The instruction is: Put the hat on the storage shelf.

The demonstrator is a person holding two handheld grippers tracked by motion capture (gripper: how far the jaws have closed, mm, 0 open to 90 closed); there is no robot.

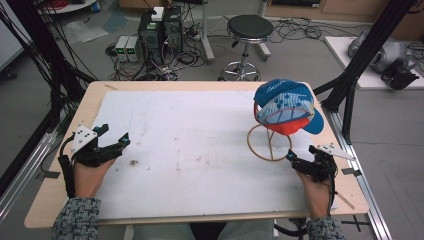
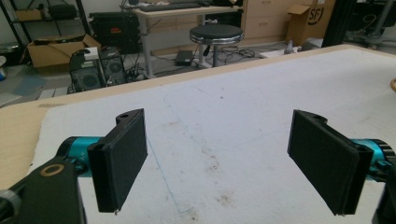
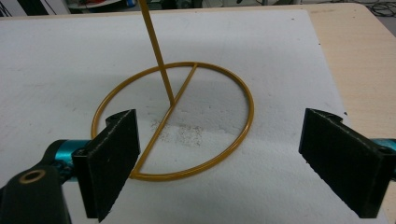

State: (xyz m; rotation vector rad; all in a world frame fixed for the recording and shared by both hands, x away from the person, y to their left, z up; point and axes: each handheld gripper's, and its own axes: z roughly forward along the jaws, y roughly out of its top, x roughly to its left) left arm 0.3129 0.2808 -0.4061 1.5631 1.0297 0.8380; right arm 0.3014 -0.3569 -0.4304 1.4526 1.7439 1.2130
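Where the white sheet (image 1: 200, 150) covers the wooden worktop (image 1: 95, 95), there stand only two things: one cap (image 1: 285, 105), blue and white with a red-orange underside, and the one yellow wire stand (image 1: 270, 145) that carries it, at the right of centre in the high view. The stand has one ring base, one crossbar and one upright rod; the ring lies flat on the sheet, near its right edge.

Two hands hold two tongs. The left tongs (image 1: 112, 140) lie at the left of the high view, near the sheet's left edge, jaws spread wide with nothing between them; in the left gripper view (image 2: 219, 158) only stained white sheet lies between the two black pads. The right tongs (image 1: 295, 159) sit at the lower right, just beside the ring base, jaws likewise wide and empty. In the right gripper view (image 3: 219, 163) the ring (image 3: 173, 121) lies ahead of the pads, its near arc passing close by the left one, not touching so far as can be told.

The whole middle of the sheet between the two tongs is bare, marked by a few dark stains. Bare wood shows as a strip along the left, far and right edges. Beyond the far edge, on the floor, stand one black stool (image 1: 248, 30) and several computer boxes (image 1: 160, 32) among cables.
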